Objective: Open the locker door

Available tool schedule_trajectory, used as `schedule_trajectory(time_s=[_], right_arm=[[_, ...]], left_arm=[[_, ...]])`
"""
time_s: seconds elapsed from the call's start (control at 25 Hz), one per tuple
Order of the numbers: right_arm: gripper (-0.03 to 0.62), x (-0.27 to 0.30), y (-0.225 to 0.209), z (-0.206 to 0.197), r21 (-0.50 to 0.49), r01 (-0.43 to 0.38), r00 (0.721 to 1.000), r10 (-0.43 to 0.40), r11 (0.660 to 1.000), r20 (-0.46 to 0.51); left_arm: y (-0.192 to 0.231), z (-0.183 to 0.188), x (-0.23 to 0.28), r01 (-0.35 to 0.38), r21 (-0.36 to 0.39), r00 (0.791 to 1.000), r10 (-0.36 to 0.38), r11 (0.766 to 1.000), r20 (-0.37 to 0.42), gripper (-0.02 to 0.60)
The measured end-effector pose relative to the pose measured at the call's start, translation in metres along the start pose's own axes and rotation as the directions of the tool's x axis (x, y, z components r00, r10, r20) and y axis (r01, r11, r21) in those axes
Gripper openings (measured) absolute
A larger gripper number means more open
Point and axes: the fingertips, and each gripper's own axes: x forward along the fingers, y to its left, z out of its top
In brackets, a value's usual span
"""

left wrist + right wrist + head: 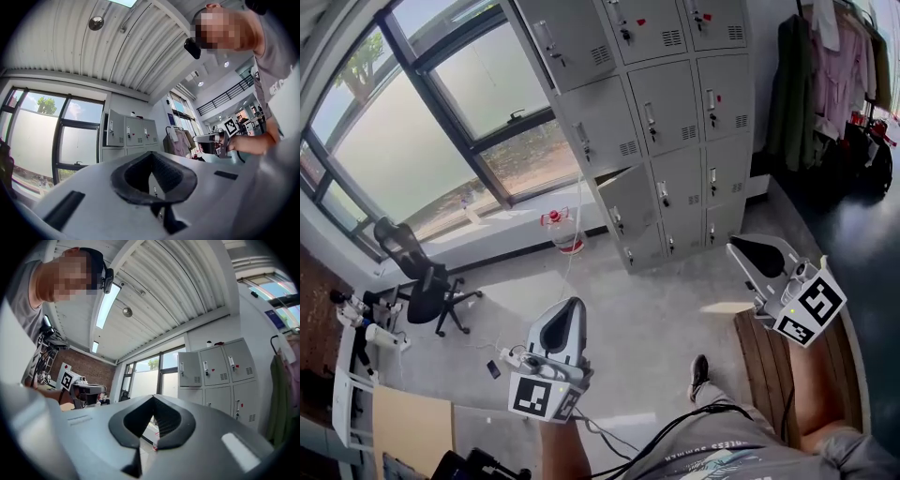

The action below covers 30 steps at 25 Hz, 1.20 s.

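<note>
While both tools hang low in frame, the left hand-held gripper (572,314) and right hand-held gripper (741,248) are each pinched closed on nothing. Grey lockers (675,122) stand upper centre, well apart from both.

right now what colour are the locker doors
Light grey; the locker doors show best in the head view.

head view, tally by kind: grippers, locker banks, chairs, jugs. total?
grippers: 2 (left gripper, right gripper)
locker bank: 1
chair: 1
jug: 1
total: 5
</note>
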Motion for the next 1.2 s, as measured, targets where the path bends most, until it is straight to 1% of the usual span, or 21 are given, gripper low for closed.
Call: schedule_trajectory(time_s=[0.16, 0.36, 0.52, 0.64, 0.8, 0.92, 1.0, 1.2], right_arm=[[-0.006, -0.036, 0.046, 0.014, -0.005, -0.017, 1.0, 0.017, 1.0, -0.019], [-0.006, -0.08, 0.073, 0.032, -0.035, -0.009, 0.999, 0.008, 0.999, -0.037], [-0.006, -0.116, 0.079, 0.04, -0.036, -0.002, 0.999, 0.0, 0.999, -0.046], [-0.006, -0.137, 0.079, 0.048, -0.033, -0.002, 0.999, 0.0, 0.999, -0.053], [-0.006, -0.152, 0.087, 0.052, -0.033, -0.015, 0.998, 0.013, 0.999, -0.06], [-0.006, -0.169, 0.088, 0.052, -0.033, -0.009, 0.998, 0.007, 0.999, -0.067], [-0.006, -0.178, 0.084, 0.053, -0.036, -0.004, 0.998, 0.001, 0.999, -0.06], [-0.006, -0.195, 0.076, 0.065, -0.035, -0.002, 0.999, 0.0, 0.999, -0.048]], left_arm=[[-0.028, 0.018, -0.046, -0.004, -0.015, 1.0, 0.004, 1.0, 0.001, 0.006], [-0.063, 0.042, -0.078, 0.003, -0.009, 1.0, -0.003, 1.0, 0.015, 0.007], [-0.096, 0.052, -0.09, 0.005, -0.001, 1.0, -0.005, 1.0, 0.019, 0.007], [-0.116, 0.058, -0.088, 0.006, -0.017, 1.0, -0.005, 1.0, 0.015, 0.006], [-0.138, 0.055, -0.088, 0.028, -0.032, 1.0, -0.028, 0.999, 0.001, 0.007], [-0.156, 0.051, -0.087, 0.042, -0.034, 0.999, -0.042, 0.999, -0.012, 0.007], [-0.165, 0.053, -0.086, 0.046, -0.025, 0.999, -0.046, 0.999, -0.007, 0.006], [-0.175, 0.069, -0.083, 0.029, -0.012, 1.0, -0.029, 1.0, -0.003, 0.006]])
